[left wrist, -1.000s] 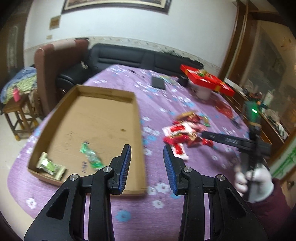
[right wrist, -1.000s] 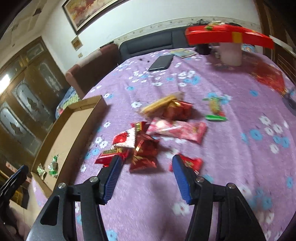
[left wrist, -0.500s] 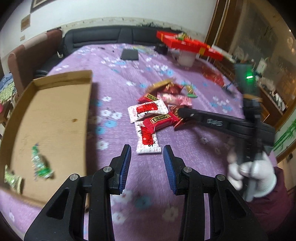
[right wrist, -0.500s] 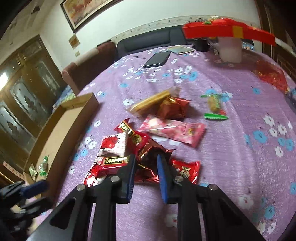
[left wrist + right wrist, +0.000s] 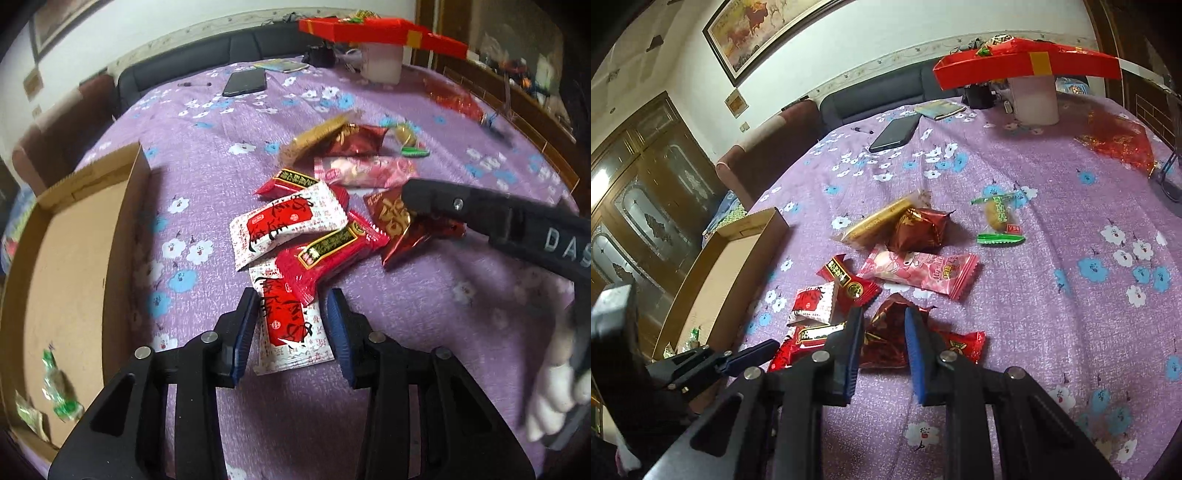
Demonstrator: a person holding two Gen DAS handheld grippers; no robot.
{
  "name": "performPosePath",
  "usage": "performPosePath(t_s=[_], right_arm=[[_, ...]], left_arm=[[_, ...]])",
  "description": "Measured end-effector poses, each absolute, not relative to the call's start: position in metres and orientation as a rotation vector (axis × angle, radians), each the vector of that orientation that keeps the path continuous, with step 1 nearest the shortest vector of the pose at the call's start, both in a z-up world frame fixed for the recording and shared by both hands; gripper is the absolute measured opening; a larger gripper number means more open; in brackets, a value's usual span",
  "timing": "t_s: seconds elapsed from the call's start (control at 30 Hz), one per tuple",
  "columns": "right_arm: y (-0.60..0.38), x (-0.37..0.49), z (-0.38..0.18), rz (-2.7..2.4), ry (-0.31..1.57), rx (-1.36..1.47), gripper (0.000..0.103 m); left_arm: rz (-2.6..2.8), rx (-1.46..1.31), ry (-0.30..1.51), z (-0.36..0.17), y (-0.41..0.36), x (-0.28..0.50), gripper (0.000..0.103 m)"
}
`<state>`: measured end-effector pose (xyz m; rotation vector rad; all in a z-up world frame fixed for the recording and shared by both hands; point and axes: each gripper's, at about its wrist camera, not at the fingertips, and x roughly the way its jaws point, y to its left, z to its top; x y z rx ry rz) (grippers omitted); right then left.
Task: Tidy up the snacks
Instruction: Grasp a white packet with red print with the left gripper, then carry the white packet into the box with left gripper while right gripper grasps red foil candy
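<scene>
The left gripper [image 5: 291,328] hung low over the near part of the purple flowered tablecloth [image 5: 406,332], its blue-padded jaws apart on either side of a white-and-red snack packet [image 5: 288,328] lying flat; the pads did not press on it. Partly on top of that packet lay a red packet with a gold-and-black label [image 5: 328,254], and beyond it a second white-and-red packet [image 5: 288,225].

The right gripper [image 5: 882,332] had closed on a crumpled dark red foil packet [image 5: 886,332], its jaws pinching the foil from both sides; a white-gloved hand [image 5: 554,387] held its handle.

Farther along the cloth lay a pink packet [image 5: 923,273], then a gold stick packet [image 5: 875,221] touching a dark red foil pouch [image 5: 919,229], with a green-ended sweet [image 5: 999,221] just beside them.

At the left edge sat an open cardboard tray [image 5: 122,221] holding green-wrapped sweets [image 5: 59,391] at its near end. Toward the far edge lay a black phone [image 5: 895,133], and a red box [image 5: 1027,62] rested on a pale cylinder [image 5: 1034,99].
</scene>
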<state>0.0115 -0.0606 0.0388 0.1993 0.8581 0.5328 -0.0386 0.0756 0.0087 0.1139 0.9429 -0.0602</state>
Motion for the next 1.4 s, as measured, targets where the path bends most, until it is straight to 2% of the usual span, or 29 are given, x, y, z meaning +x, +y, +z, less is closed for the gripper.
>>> performPosePath(t_s=[0.07, 0.13, 0.37, 0.43, 0.67, 0.7, 0.73, 0.8, 0.9, 0.97, 1.0, 1.03, 1.27, 1.3, 1.4], right_arm=[[-0.061, 0.012, 0.038, 0.532, 0.862, 0.204, 0.026], [-0.062, 0.012, 0.037, 0.529, 0.862, 0.209, 0.026], [-0.073, 0.012, 0.040, 0.525, 0.829, 0.268, 0.023], [-0.076, 0.012, 0.041, 0.537, 0.826, 0.295, 0.017], [-0.091, 0.020, 0.037, 0.625, 0.843, 0.447, 0.017], [-0.090, 0.020, 0.037, 0.625, 0.842, 0.445, 0.024], [-0.087, 0.019, 0.038, 0.610, 0.841, 0.424, 0.041], [-0.078, 0.014, 0.041, 0.594, 0.823, 0.359, 0.060], [-0.060, 0.009, 0.040, 0.574, 0.816, 0.242, 0.060], [-0.051, 0.011, 0.033, 0.563, 0.841, 0.192, 0.055], [-0.048, 0.012, 0.030, 0.559, 0.854, 0.177, 0.035], [-0.047, 0.013, 0.026, 0.558, 0.870, 0.171, 0.025], [-0.066, 0.002, 0.040, 0.516, 0.796, 0.233, 0.017], [-0.068, -0.002, 0.043, 0.515, 0.788, 0.244, 0.010], [-0.069, -0.013, 0.055, 0.539, 0.773, 0.254, 0.010]], left_arm=[[-0.070, 0.096, 0.941, 0.008, 0.079, -0.039, 0.031], [-0.071, 0.062, 0.936, 0.010, 0.085, -0.039, 0.030], [-0.099, -0.075, 0.871, 0.030, 0.109, -0.060, 0.029], [-0.102, -0.098, 0.843, 0.039, 0.116, -0.069, 0.029], [-0.104, -0.221, 0.764, 0.066, 0.156, -0.104, 0.029], [-0.103, -0.231, 0.760, 0.066, 0.159, -0.109, 0.029], [-0.103, -0.237, 0.758, 0.066, 0.162, -0.112, 0.030], [-0.102, -0.253, 0.747, 0.067, 0.167, -0.120, 0.030], [-0.104, -0.276, 0.733, 0.068, 0.175, -0.131, 0.030], [-0.100, -0.292, 0.723, 0.069, 0.181, -0.138, 0.030], [-0.096, -0.300, 0.716, 0.070, 0.185, -0.142, 0.030], [-0.093, -0.305, 0.711, 0.070, 0.188, -0.145, 0.030], [-0.034, -0.342, 0.665, 0.079, 0.228, -0.168, 0.030], [-0.014, -0.343, 0.661, 0.079, 0.237, -0.171, 0.030], [0.044, -0.376, 0.662, 0.076, 0.265, -0.174, 0.030]])
